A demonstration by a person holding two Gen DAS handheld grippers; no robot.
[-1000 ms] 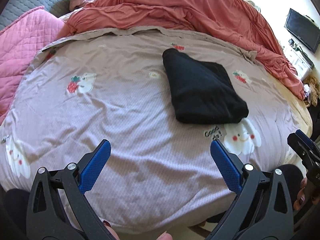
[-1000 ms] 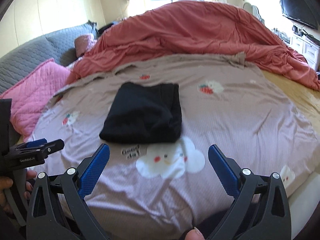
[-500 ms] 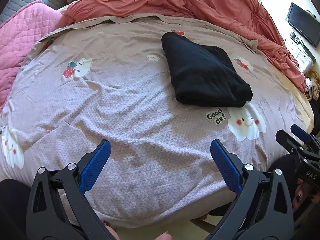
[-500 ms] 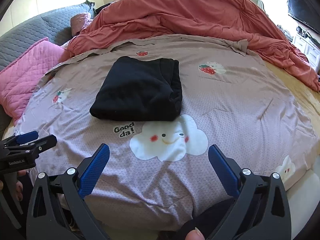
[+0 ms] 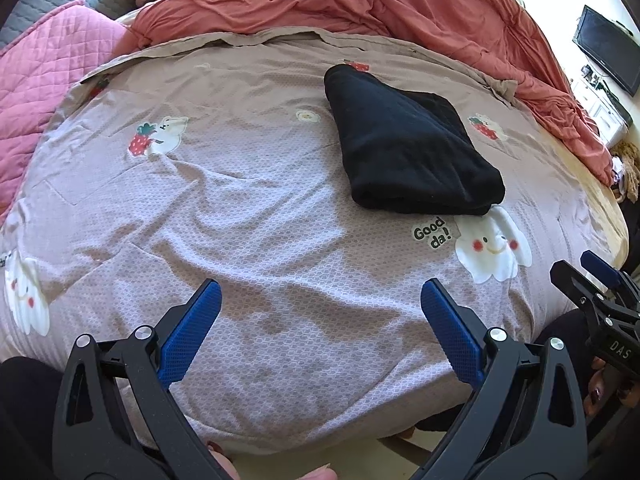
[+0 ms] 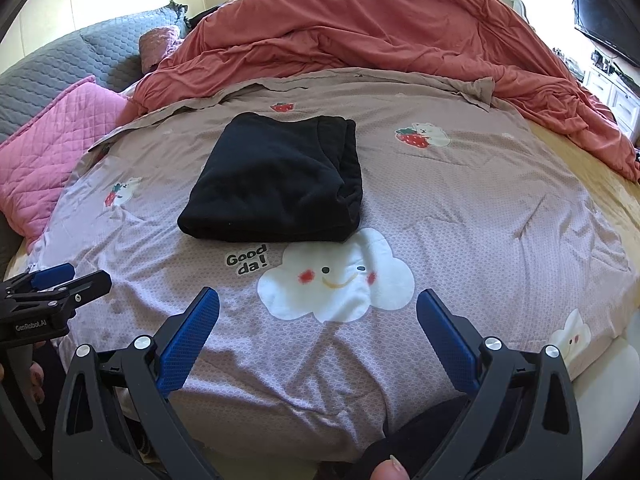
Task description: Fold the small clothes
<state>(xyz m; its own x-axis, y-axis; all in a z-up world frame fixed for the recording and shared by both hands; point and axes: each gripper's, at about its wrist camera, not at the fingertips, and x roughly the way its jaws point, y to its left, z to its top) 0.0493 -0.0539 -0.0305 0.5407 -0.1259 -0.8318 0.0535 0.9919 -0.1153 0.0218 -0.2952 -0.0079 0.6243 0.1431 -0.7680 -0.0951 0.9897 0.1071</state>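
A black garment, folded into a thick rectangle, lies on the mauve cartoon-print bedsheet; it also shows in the right wrist view. My left gripper is open and empty, above the sheet near the bed's front edge, well short of the garment. My right gripper is open and empty, above the white cloud print, just in front of the garment. Each gripper shows at the other view's side edge.
A rumpled coral duvet is heaped across the back of the bed. A pink quilted pillow and grey quilted cushion lie at the left. A TV and white cabinet stand at the right. The bed's front edge drops off below the grippers.
Both grippers have stayed open and empty. The views have tilted down and shifted slightly over the bed's front edge; the folded garment has not moved.
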